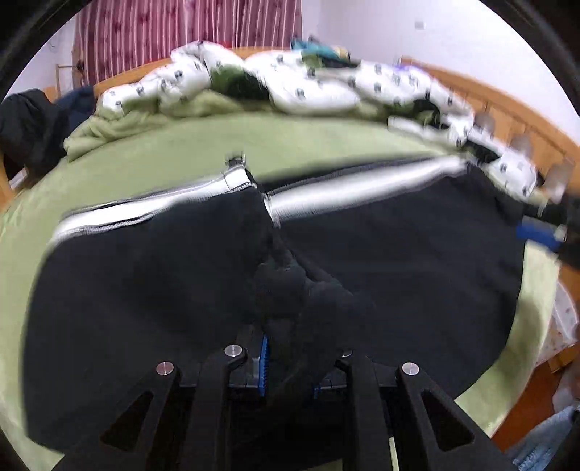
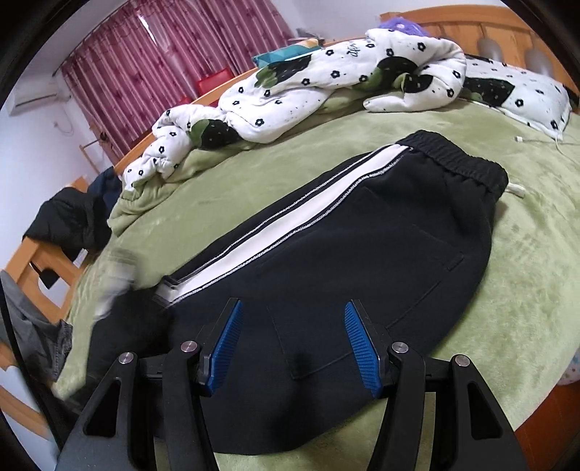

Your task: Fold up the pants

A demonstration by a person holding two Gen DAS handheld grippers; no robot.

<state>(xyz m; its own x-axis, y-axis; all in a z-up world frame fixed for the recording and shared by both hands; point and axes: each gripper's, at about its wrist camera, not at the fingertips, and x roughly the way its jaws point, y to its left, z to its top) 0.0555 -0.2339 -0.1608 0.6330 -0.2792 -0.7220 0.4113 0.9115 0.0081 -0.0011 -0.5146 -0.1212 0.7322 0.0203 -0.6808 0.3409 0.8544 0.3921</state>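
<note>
Black pants (image 2: 362, 235) with a white side stripe (image 2: 275, 239) lie on the green bed cover (image 2: 536, 261), elastic waistband (image 2: 460, 159) at the far right. My left gripper (image 1: 290, 373) is shut on a bunched fold of the black pants (image 1: 398, 253), lifting a leg end whose stripe (image 1: 145, 210) lies over the rest. In the right wrist view the left gripper (image 2: 116, 279) is a blur at the leg end. My right gripper (image 2: 290, 344) stands open just above the seat area, nothing between its blue pads (image 2: 224, 347). It shows at the left wrist view's right edge (image 1: 540, 232).
A white quilt with black flowers (image 2: 290, 90) is heaped along the far side of the bed, below the wooden headboard (image 2: 453, 25). A dark jacket (image 2: 69, 217) hangs over the bed's left corner. A white cable (image 2: 536, 139) lies near the pillow (image 2: 518, 94).
</note>
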